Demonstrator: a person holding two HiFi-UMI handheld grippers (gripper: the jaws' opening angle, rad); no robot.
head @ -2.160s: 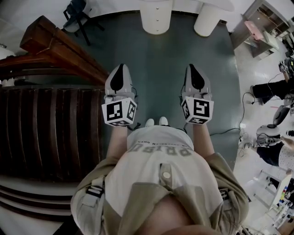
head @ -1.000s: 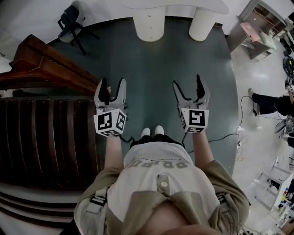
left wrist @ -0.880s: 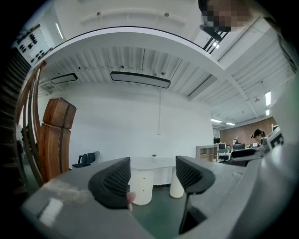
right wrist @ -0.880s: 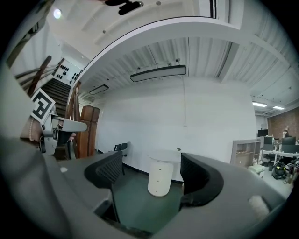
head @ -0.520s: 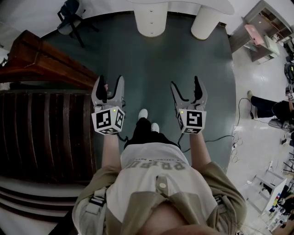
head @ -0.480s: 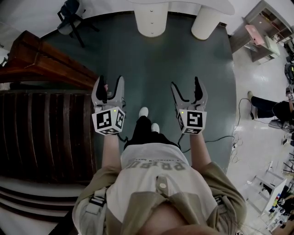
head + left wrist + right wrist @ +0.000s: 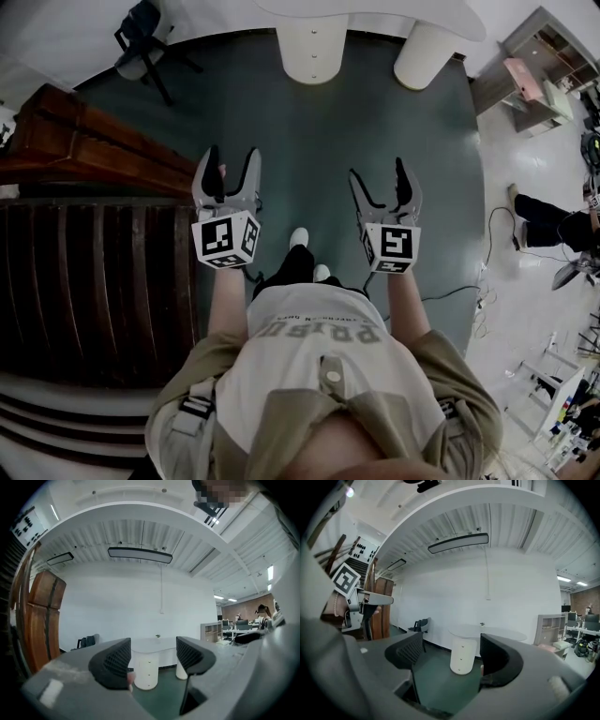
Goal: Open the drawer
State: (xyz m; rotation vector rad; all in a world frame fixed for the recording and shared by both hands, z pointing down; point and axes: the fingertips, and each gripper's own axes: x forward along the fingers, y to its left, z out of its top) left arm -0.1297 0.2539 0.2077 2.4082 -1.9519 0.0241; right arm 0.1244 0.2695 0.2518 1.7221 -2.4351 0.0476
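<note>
A white round pedestal with three small drawer knobs [image 7: 313,47] stands under a white table top [image 7: 375,11] at the far end of the green floor. It also shows in the left gripper view as the pedestal [image 7: 146,673] and in the right gripper view as the pedestal [image 7: 462,657], still well away from both grippers. My left gripper [image 7: 232,159] is open and holds nothing. My right gripper [image 7: 379,173] is open and empty too. Both point toward the pedestal, side by side at chest height. In their own views the left gripper [image 7: 152,656] and the right gripper [image 7: 453,656] show wide gaps.
A dark wooden staircase and banister [image 7: 94,272] fills the left side. A black chair [image 7: 145,28] stands at the back left. A second white table leg [image 7: 422,52] is right of the pedestal. A shelf unit [image 7: 530,70], a floor cable [image 7: 450,281] and a person's legs [image 7: 553,202] are at the right.
Both grippers were shut 2.2 s ago and are open now. The person has stepped forward, so the pedestal is a little nearer. The left gripper has risen slightly.
</note>
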